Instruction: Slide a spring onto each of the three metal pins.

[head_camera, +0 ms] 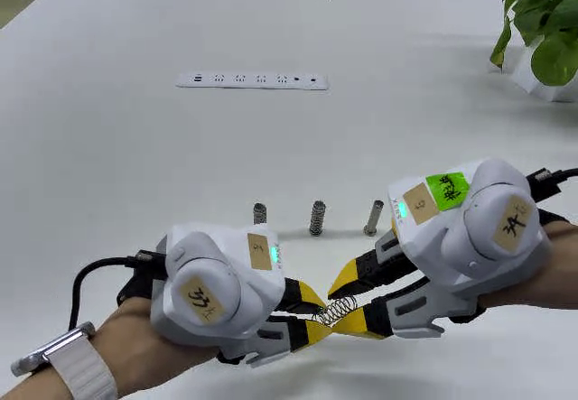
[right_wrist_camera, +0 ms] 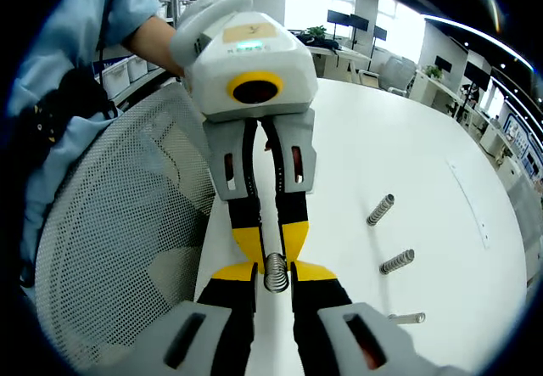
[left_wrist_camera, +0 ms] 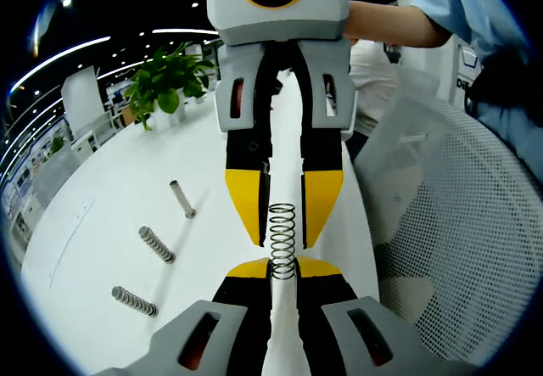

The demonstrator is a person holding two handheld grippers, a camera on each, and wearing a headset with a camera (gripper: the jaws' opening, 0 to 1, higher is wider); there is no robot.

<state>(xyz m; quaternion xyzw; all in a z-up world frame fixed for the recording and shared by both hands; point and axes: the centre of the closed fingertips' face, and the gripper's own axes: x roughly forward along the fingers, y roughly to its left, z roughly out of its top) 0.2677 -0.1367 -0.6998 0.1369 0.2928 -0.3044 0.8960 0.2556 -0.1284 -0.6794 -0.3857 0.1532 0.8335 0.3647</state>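
Room to move is generous: the white table (head_camera: pixel 135 147) lies bare across most of the head view, with a white power strip (head_camera: pixel 253 80) at upper centre and a potted plant (head_camera: pixel 546 21) in the upper right corner. In the gripper views the table's near edge runs just beside the tools, and a white mesh chair (left_wrist_camera: pixel 458 223) stands right past it.

Three pins stand in a row at the centre of the head view. The left pin (head_camera: pixel 260 212) and the middle pin (head_camera: pixel 318 218) each wear a coil, while the bare pin (head_camera: pixel 374 218) stands at the right end.

Writing is sparse. Tan stickers on both tool bodies carry handwritten marks, and a green sticker sits on the one at right; I can't read any of it.

Both hands come in low from the bottom corners, tips meeting nose to nose in front of the row of pins. The loose spring (head_camera: pixel 337 310) is held off the table between them. The left gripper (left_wrist_camera: pixel 282 271) has its yellow tips pinched on one end of it. The right gripper (right_wrist_camera: pixel 276 276) has its jaws set narrowly either side of the other end; whether they press it I can't tell. A watch with a pale strap (head_camera: pixel 68 359) shows on the wrist at lower left.
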